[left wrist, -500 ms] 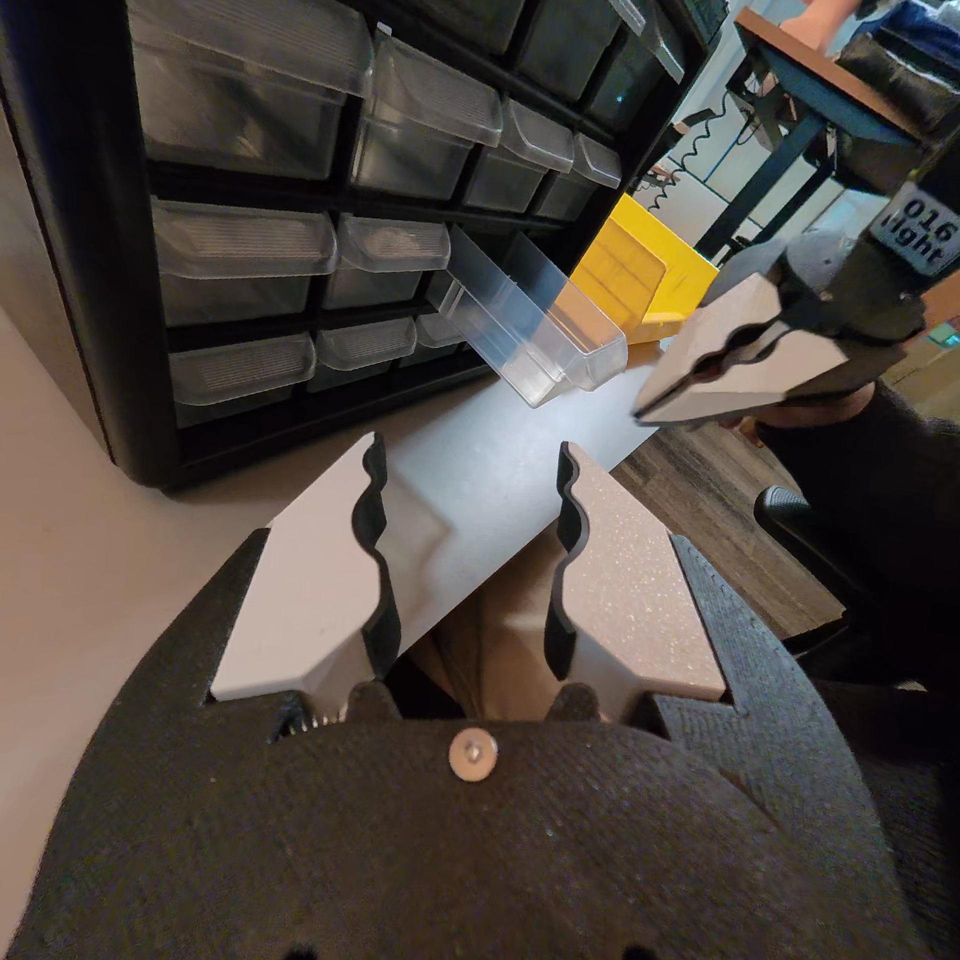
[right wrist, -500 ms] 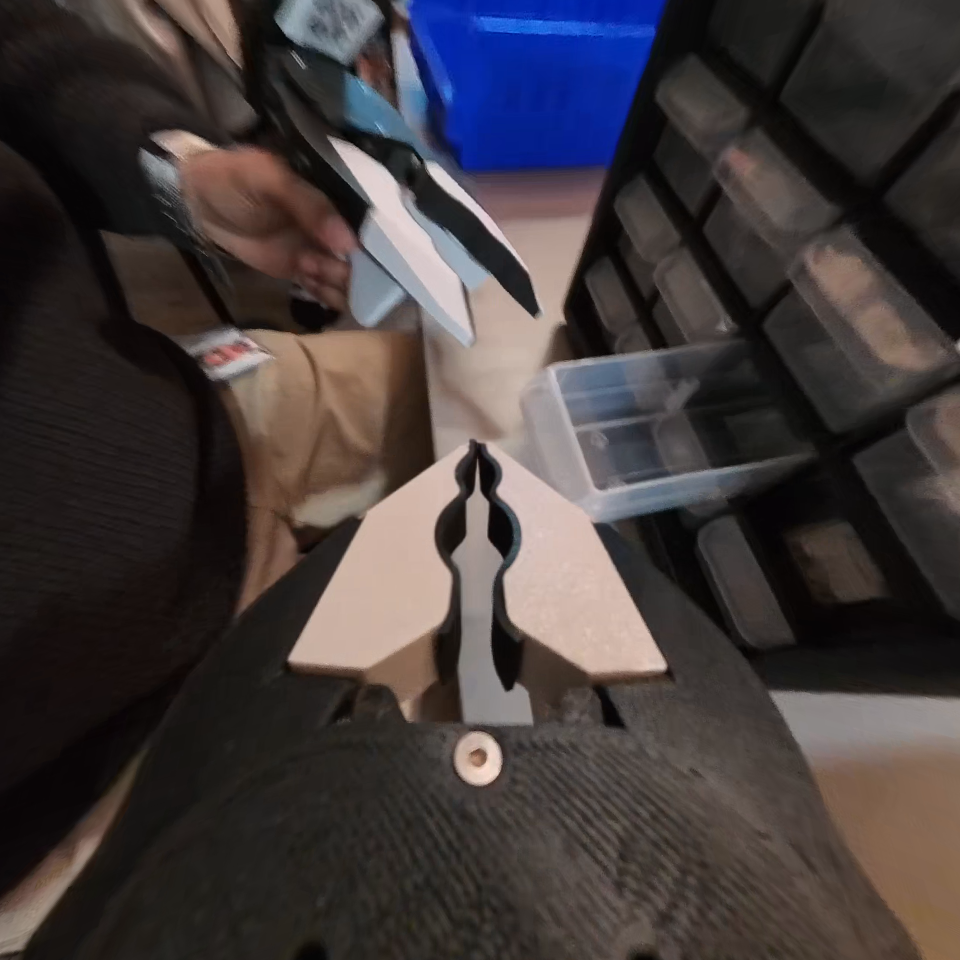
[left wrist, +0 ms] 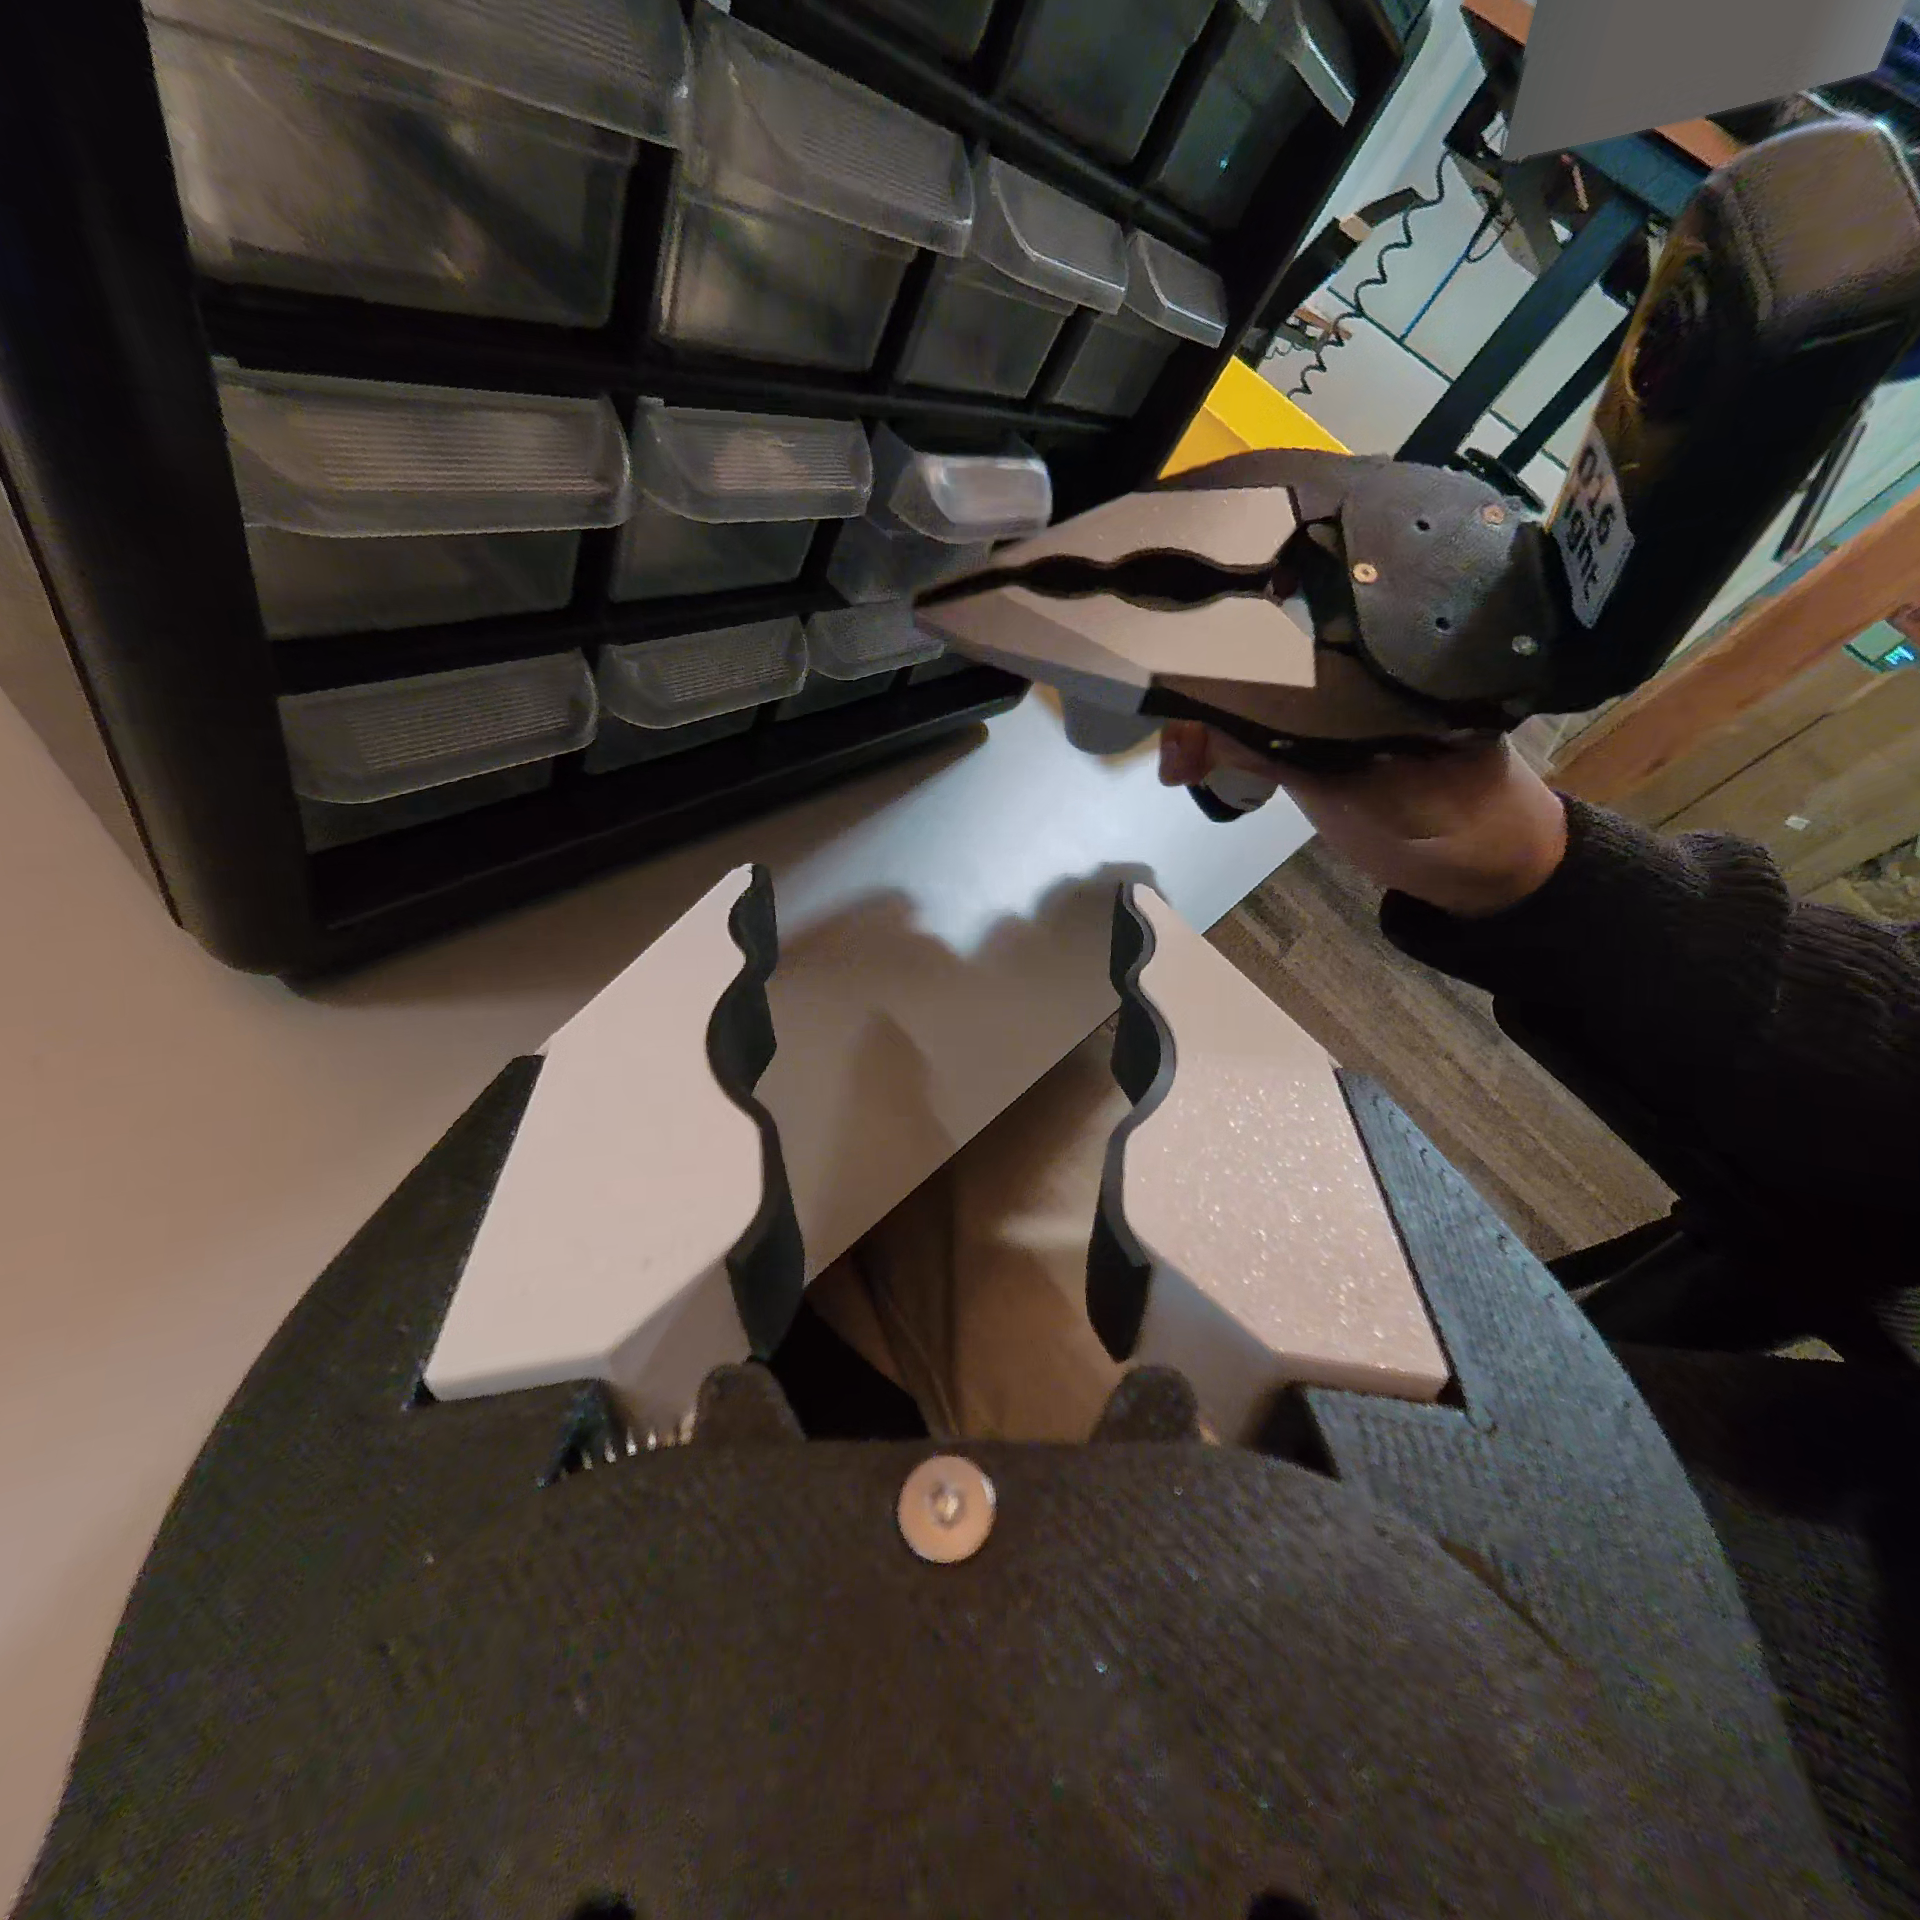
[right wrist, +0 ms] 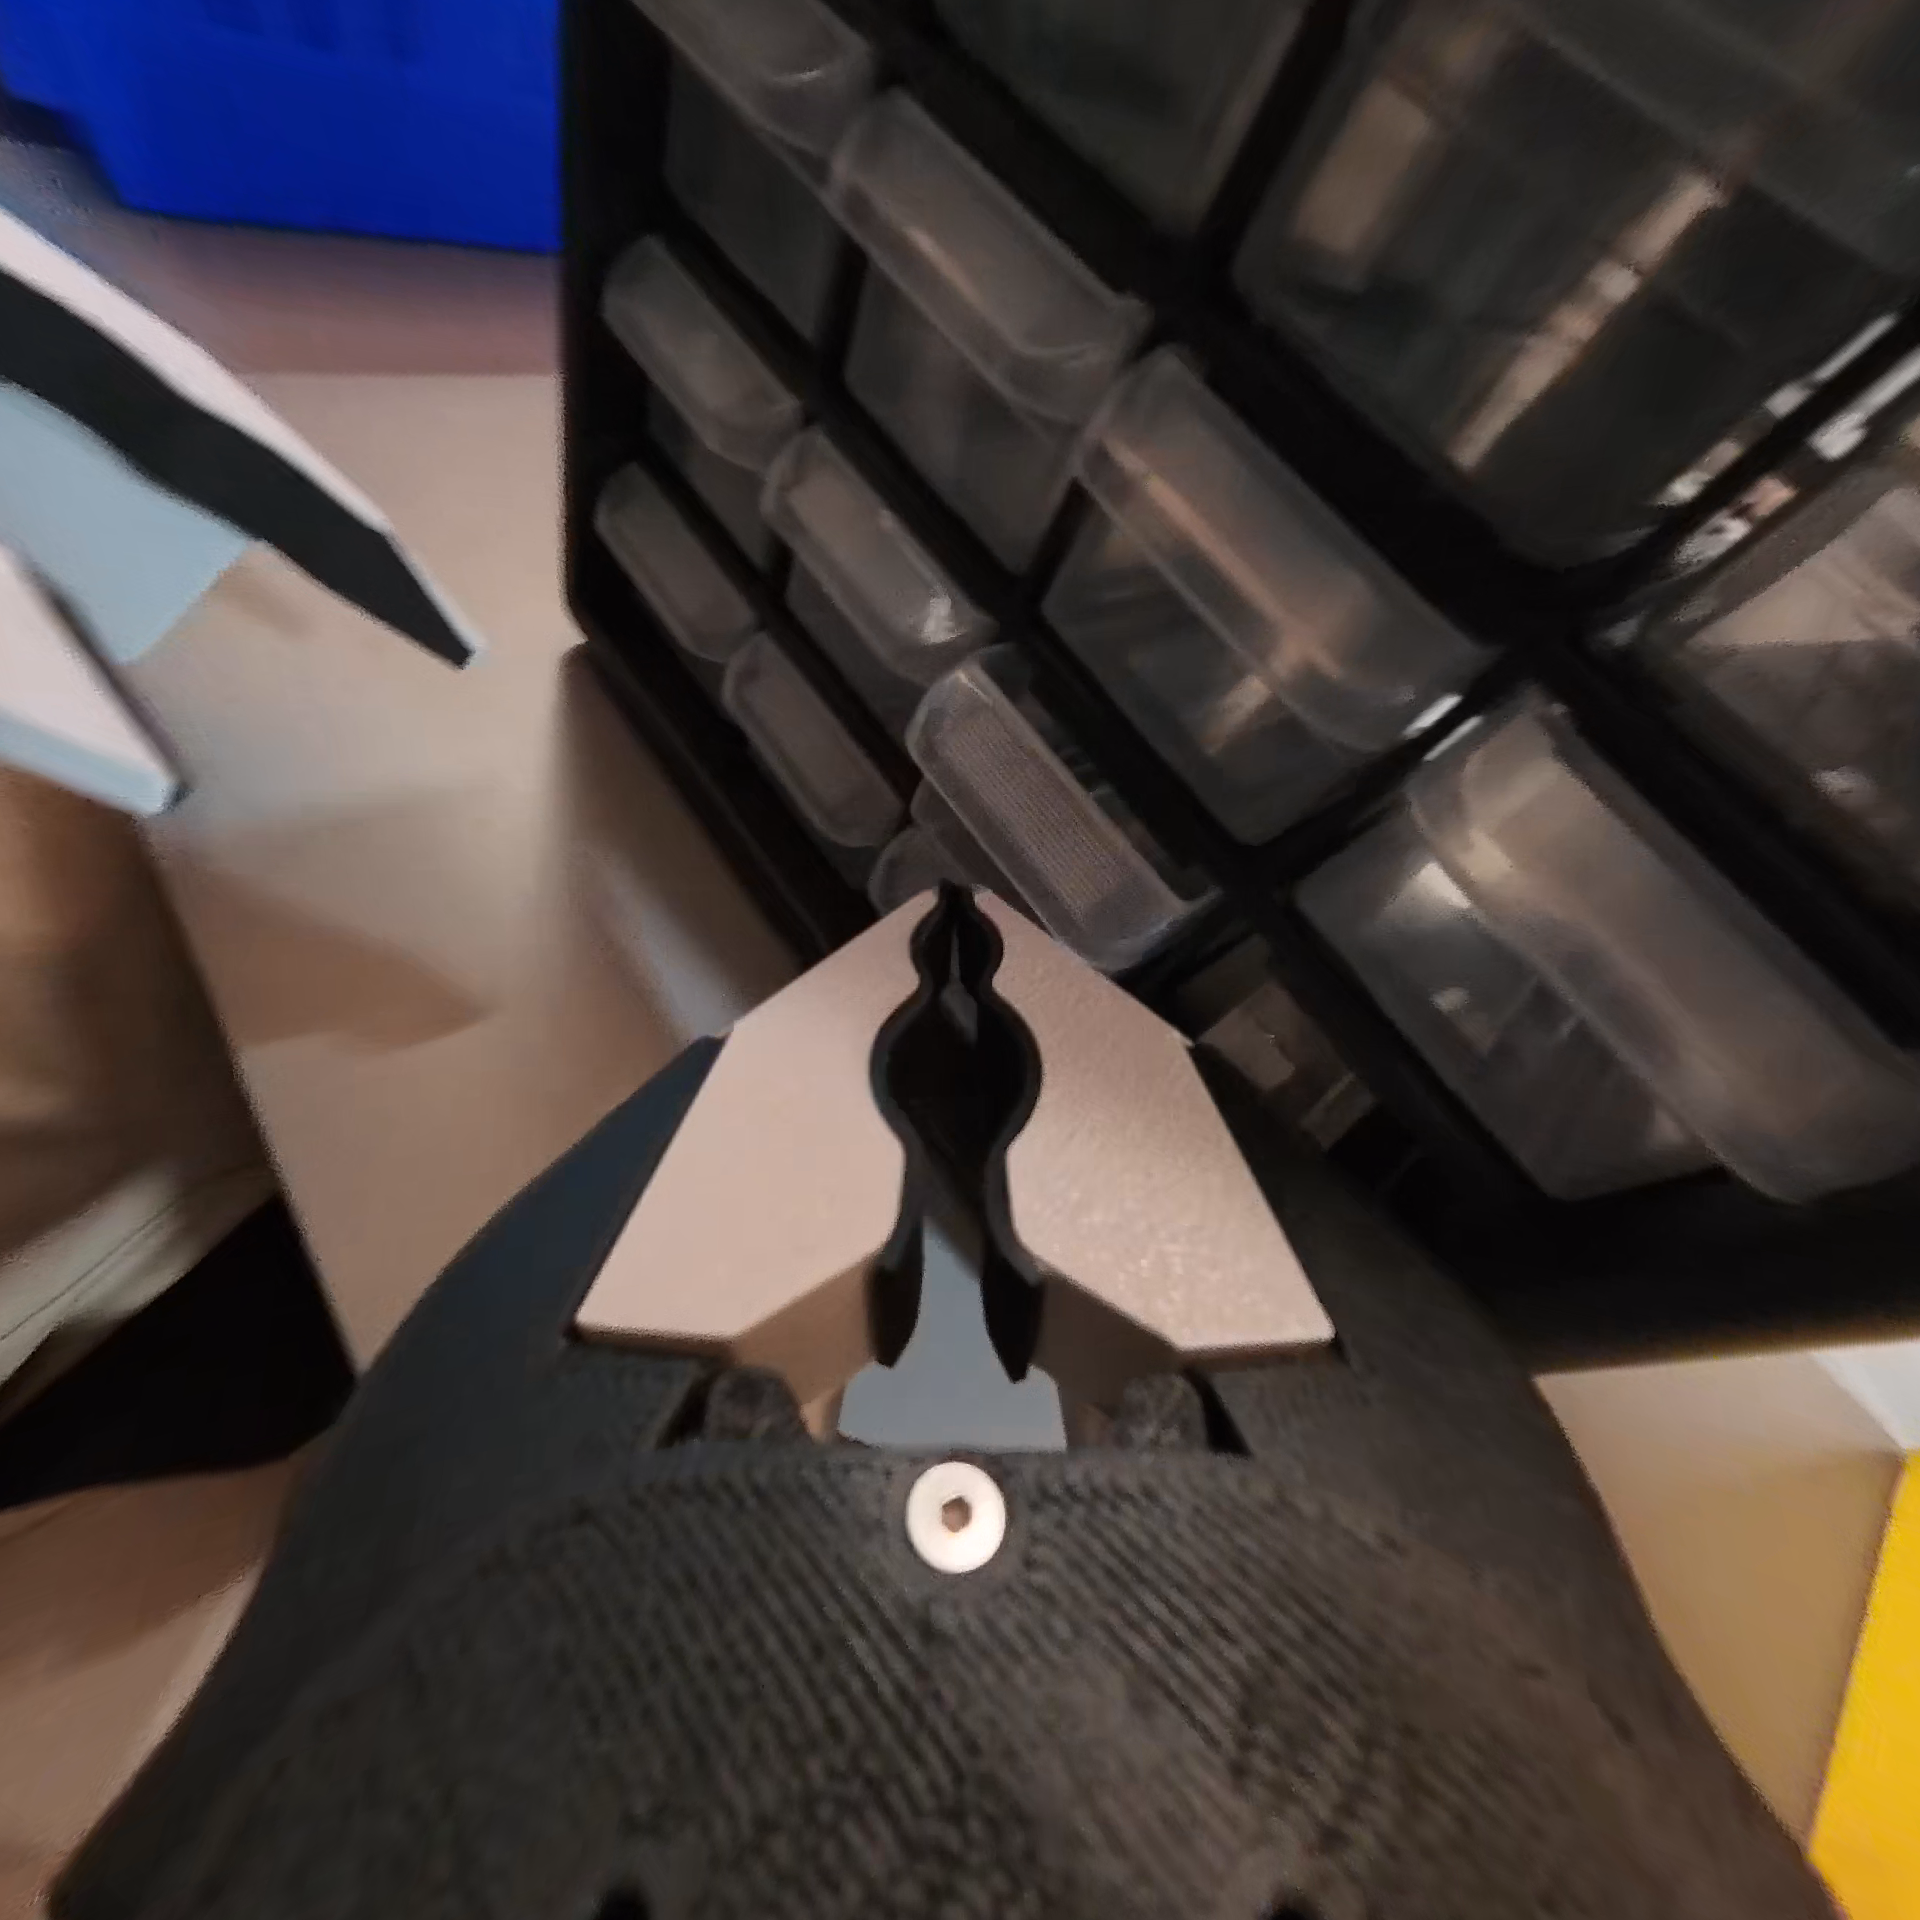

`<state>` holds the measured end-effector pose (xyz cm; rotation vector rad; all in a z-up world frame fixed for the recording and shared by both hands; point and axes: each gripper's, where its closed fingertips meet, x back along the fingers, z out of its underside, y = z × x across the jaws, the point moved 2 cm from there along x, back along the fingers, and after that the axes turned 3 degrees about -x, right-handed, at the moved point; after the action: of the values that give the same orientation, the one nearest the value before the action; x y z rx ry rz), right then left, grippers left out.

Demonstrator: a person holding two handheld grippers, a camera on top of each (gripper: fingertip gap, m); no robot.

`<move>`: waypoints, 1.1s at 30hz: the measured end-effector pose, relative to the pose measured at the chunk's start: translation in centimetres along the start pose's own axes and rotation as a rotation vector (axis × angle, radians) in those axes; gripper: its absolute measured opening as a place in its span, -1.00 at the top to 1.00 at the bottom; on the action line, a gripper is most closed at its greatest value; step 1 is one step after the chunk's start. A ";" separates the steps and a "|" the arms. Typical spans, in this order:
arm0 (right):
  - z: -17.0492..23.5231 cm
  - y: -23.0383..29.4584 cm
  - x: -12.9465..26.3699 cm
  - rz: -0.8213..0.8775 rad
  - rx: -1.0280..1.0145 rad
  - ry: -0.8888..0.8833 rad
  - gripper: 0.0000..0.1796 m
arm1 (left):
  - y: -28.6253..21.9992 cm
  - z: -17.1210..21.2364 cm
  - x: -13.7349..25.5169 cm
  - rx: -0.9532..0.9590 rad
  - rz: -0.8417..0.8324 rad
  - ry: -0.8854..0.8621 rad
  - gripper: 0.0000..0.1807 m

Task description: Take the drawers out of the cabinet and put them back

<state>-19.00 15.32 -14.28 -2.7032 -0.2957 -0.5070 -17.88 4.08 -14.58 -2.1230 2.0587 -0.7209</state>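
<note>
A black cabinet [left wrist: 125, 623] with several rows of clear plastic drawers stands on the pale table [left wrist: 156, 1143]. One clear drawer [left wrist: 971, 494] in the second row from the bottom sticks out slightly from its slot. My right gripper [left wrist: 930, 603] is shut and empty, and its tips press against that drawer's front. In the right wrist view the tips [right wrist: 951, 899] touch the drawer [right wrist: 1029, 821] just under its handle lip, in front of the cabinet [right wrist: 592, 416]. My left gripper [left wrist: 940, 894] is open and empty. It hovers over the table's front edge, short of the cabinet.
A yellow bin [left wrist: 1257, 426] sits behind the cabinet's right side. A blue bin [right wrist: 312, 104] stands beyond the cabinet's left side. A person's hand [left wrist: 1403, 821] holds the right gripper. The left gripper [right wrist: 317, 727] shows at the upper left of the right wrist view.
The drawer that stuck far out of the cabinet has slid back almost fully into its slot. My shut right gripper moved left to the cabinet and now touches the drawer front.
</note>
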 end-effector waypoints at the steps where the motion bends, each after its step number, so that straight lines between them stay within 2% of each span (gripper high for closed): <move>1: -0.1 -0.4 -0.3 0.031 -0.002 -0.002 1.00 | 0.0 0.0 0.0 0.000 0.001 0.001 0.31; 10: -0.2 -0.5 -0.8 0.051 -0.020 -0.010 1.00 | -0.3 0.1 -0.2 -0.016 0.001 0.009 0.31; 15: -0.3 1.1 -0.1 -0.050 -0.055 -0.009 0.79 | -0.3 0.1 -0.2 -0.028 -0.004 0.009 0.31; 17: -0.4 2.4 0.3 -0.130 -0.086 -0.005 0.79 | -0.2 0.1 -0.1 -0.037 -0.009 0.008 0.31; 19: -1.3 5.4 1.3 -0.351 -0.169 -0.040 0.77 | -0.2 0.1 -0.1 -0.040 -0.009 0.008 0.31; 20: -2.1 6.8 2.0 -0.464 -0.237 -0.070 0.70 | -0.2 0.0 -0.1 -0.040 -0.010 0.007 0.31; 21: -2.7 7.0 2.3 -0.489 -0.294 -0.088 0.63 | -0.3 0.0 -0.1 -0.040 -0.007 0.003 0.31; 22: -2.9 6.3 2.1 -0.426 -0.317 -0.089 0.47 | -0.1 -0.1 -0.1 -0.041 -0.016 0.003 0.31; 24: -3.1 4.6 2.0 -0.241 -0.230 -0.087 0.52 | 0.0 -0.2 0.0 -0.049 -0.023 -0.003 0.32; 26: -3.0 4.5 2.3 -0.161 -0.078 -0.075 0.59 | 0.0 -0.6 0.2 -0.048 -0.024 -0.016 0.32; 30: -1.2 6.7 2.0 -0.217 -0.003 0.006 0.47 | 1.3 -3.2 1.9 -0.005 -0.078 -0.105 0.32; 33: -0.3 7.6 2.2 -0.251 -0.016 0.039 0.45 | 3.8 -7.6 6.3 0.124 -0.117 -0.265 0.34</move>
<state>-14.99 8.56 -15.62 -2.6821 -0.6278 -0.6339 -24.51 -0.42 -7.64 -2.1511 1.7239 -0.5304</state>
